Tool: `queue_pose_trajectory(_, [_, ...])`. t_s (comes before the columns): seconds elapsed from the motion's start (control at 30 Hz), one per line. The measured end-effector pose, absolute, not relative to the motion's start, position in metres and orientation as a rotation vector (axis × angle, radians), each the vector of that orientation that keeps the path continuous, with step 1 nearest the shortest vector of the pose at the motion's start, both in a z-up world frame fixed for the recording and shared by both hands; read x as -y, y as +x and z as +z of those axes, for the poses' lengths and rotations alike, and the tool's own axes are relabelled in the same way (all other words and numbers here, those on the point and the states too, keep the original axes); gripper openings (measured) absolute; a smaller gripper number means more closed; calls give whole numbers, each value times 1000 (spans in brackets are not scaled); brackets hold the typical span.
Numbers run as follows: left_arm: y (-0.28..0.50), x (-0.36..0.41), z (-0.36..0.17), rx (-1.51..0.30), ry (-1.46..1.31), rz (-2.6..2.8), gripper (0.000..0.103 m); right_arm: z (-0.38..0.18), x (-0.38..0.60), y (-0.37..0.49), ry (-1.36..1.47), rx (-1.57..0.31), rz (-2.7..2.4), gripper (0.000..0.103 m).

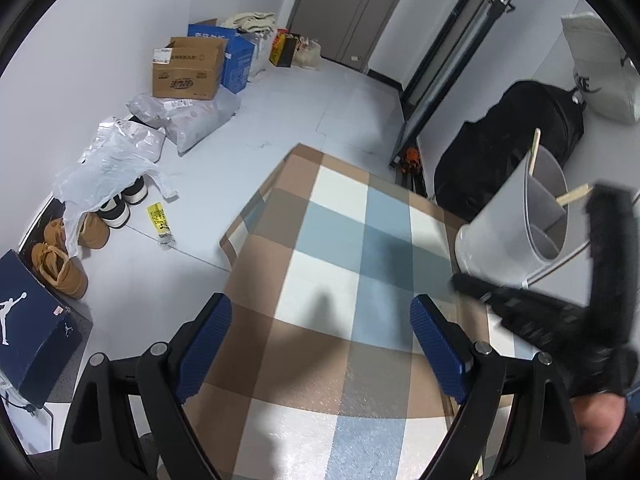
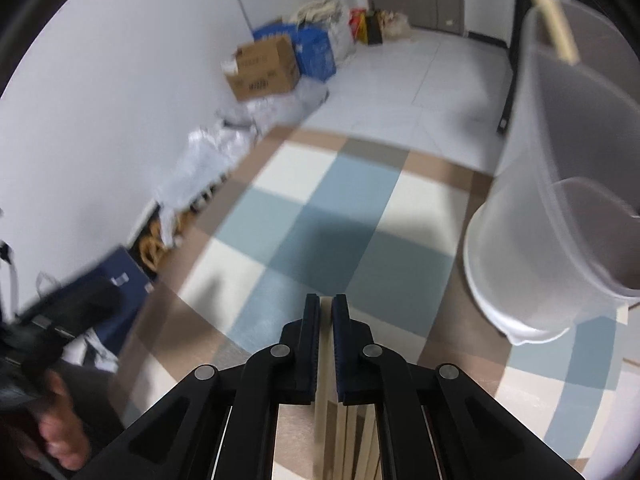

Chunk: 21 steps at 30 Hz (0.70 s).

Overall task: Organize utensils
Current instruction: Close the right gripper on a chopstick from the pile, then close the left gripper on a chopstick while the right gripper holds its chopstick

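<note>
Right gripper (image 2: 326, 308) pinched nearly closed on a thin wooden utensil (image 2: 322, 396) above the checked desk (image 2: 312, 216); left gripper (image 1: 320, 332) wide, empty. Next, probably: carried to the divided holder (image 2: 560, 200), tipped in.

My left gripper (image 1: 322, 344): black plastic linkage arms, silver round pivot pins, blue textured pads (image 1: 208, 350). My right gripper (image 2: 326, 344), lower centre of frame: same black links, silver pins, blue-faced pads. Dark sleeve edge at lower right of the left wrist view.
</note>
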<state>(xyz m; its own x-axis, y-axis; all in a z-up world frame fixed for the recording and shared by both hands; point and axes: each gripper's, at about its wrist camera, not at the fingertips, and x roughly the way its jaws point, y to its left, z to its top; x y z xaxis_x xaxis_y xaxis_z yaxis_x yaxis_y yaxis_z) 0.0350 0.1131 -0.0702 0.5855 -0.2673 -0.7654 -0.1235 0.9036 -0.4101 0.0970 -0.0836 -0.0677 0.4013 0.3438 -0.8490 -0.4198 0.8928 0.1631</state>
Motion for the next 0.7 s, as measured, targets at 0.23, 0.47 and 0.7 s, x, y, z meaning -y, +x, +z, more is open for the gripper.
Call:
queue_pose_trajectory(0.23, [42, -90, -80, -1035, -448, -133, 88, -16, 113, 78, -17, -884, 493, 5])
queue_pose_trajectory(0.47, [47, -48, -88, -1139, -407, -215, 87, 14, 155, 55, 46, -767, 484, 5])
queue_pose_trajectory(0.7, [51, -13, -87, -1163, -299, -200, 87, 24, 184, 36, 80, -699, 488, 5])
